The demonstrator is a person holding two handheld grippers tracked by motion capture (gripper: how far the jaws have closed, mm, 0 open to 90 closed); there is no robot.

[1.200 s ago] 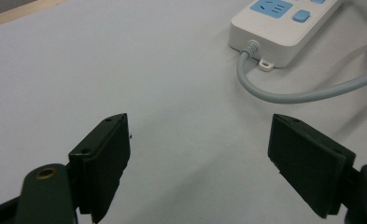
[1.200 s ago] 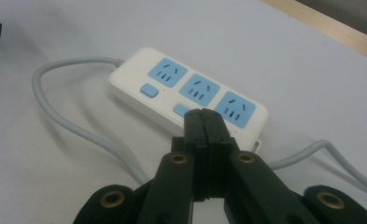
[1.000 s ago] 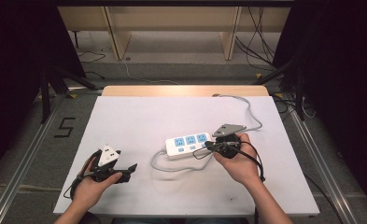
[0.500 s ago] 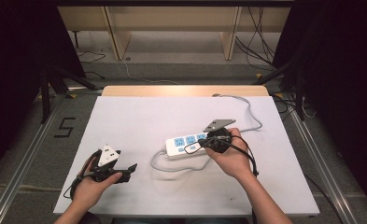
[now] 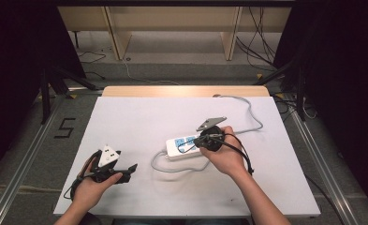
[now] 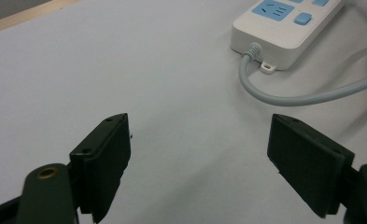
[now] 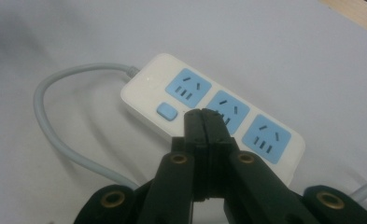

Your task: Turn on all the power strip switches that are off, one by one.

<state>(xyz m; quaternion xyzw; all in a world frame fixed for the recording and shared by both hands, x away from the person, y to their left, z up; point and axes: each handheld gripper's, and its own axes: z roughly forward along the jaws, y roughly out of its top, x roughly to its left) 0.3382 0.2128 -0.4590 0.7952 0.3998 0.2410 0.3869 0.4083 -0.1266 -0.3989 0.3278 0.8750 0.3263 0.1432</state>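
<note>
A white power strip (image 5: 185,146) (image 7: 209,112) (image 6: 286,28) with three blue sockets and a blue switch button (image 7: 166,112) lies at mid-table, its grey cable (image 5: 172,166) looping toward the front. My right gripper (image 5: 201,140) (image 7: 207,116) is shut with nothing in it, and its tips hover just above the strip beside the switch and the middle socket. At the front left my left gripper (image 5: 128,168) (image 6: 197,154) stands open over the bare white table top, nothing between its jaws, the strip's cable end ahead of it.
The white table top (image 5: 139,117) has a wooden strip along its far edge (image 5: 181,91). A second stretch of grey cable (image 5: 249,117) runs from the strip's right end off toward the back right. Metal rails and dark floor flank the table.
My right hand has shifted left along the power strip, bringing the shut jaws over the strip's middle. The left hand has kept still.
</note>
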